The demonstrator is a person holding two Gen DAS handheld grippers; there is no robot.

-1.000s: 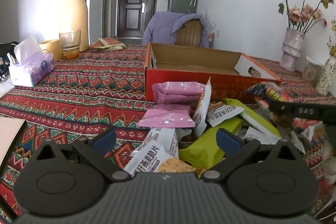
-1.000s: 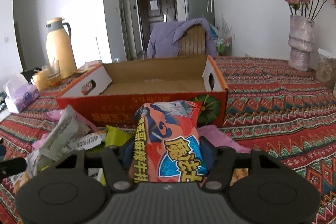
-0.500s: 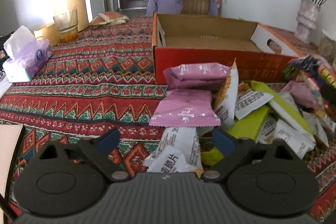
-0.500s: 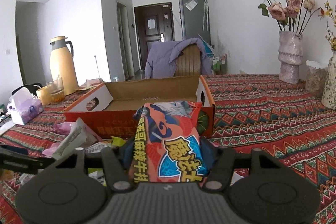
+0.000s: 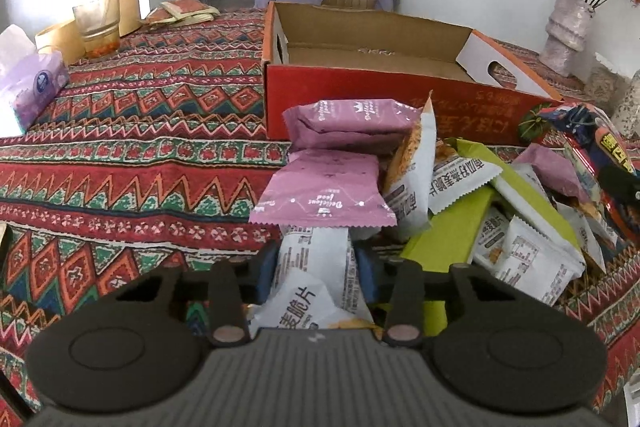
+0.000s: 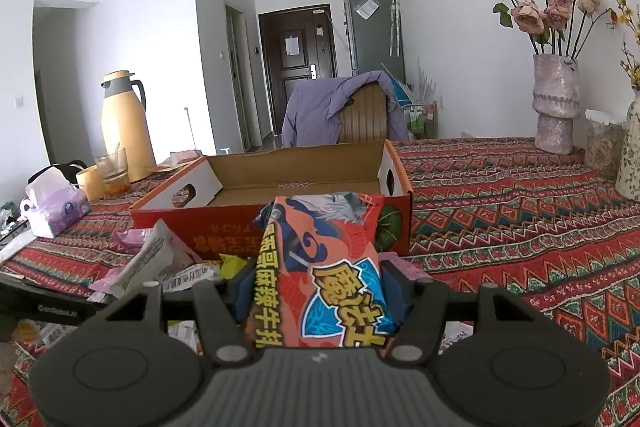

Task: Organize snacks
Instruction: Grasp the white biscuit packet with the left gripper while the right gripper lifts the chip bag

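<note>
Snack pile [image 5: 440,187] lies before the box [image 5: 360,95]; tissue pack [image 5: 28,91] far left.

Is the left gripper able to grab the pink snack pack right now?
Probably not yet. The left hand-held gripper has just been closing on a white snack packet. The pink snack pack lies uncovered just beyond it, so the way is free once the gripper is emptied.

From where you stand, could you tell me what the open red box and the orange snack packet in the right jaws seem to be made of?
The open red box looks like cardboard: matte brown inside, printed red outside, with die-cut handle holes. The orange snack packet appears to be glossy printed plastic film, probably foil-lined; it creases and catches light between the blue pads.
</note>
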